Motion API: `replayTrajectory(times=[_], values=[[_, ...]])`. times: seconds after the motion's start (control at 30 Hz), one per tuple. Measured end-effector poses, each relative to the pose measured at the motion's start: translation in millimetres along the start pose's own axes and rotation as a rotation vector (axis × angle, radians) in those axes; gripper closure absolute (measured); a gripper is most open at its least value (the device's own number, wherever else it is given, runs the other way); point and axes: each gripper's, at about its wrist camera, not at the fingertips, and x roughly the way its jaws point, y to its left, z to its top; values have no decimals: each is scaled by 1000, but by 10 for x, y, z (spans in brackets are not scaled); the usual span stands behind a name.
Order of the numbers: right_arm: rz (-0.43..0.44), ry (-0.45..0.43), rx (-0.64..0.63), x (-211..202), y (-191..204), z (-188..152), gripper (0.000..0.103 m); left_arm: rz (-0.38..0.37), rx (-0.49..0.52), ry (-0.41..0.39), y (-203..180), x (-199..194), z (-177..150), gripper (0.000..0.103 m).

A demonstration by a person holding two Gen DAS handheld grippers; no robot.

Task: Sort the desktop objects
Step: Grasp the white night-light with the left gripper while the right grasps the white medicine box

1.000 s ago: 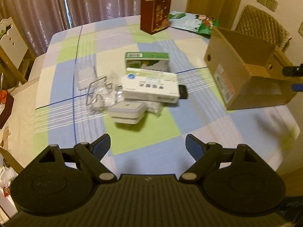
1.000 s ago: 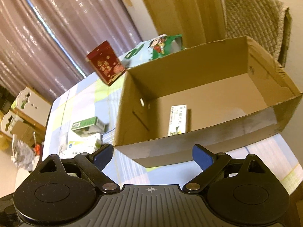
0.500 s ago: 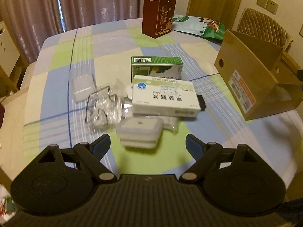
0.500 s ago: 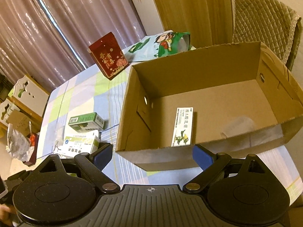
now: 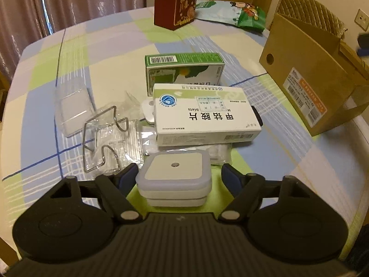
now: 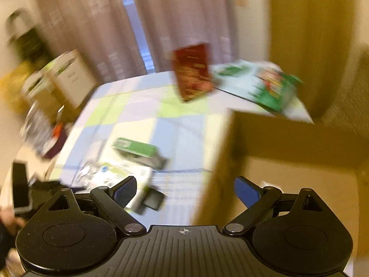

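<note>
A small white square device (image 5: 175, 168) with a round dot on top lies on the checked tablecloth (image 5: 110, 53). My left gripper (image 5: 178, 175) straddles it and its jaws are closing. The left pad is at the device's edge, while a gap remains at the right pad. Behind it lie a white medicine box (image 5: 205, 113) and a green box (image 5: 184, 69). My right gripper (image 6: 185, 190) is open and holds nothing, hovering by the left wall of the cardboard box (image 6: 288, 143). That view is blurred.
A wire holder in clear plastic (image 5: 103, 143) and a clear case (image 5: 73, 106) lie left of the device. The cardboard box (image 5: 306, 92) stands at the right. A red carton (image 5: 176, 2) and a snack bag (image 5: 230, 11) sit at the far edge.
My left gripper came down and forward over the white device, which now sits between narrower jaws. The right gripper swung left off the box's inside and rolled.
</note>
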Motion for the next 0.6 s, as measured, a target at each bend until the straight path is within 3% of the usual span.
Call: replayTrajectory(times=[0.07,0.3,0.47,0.6], values=[[68,24,-133,188,206,106,9,-1,2,-2,12,28,-10,41],[232,193,-545,1022,840,162,9,4,1,-21,36,-94,-90,41],[277,306,-666,1642,1014,82,9,17,-29,-36,54,-342,-184,41],[305,347,-714,1993,1073,46,9,36,-55,-41,57,-475,-233,41]])
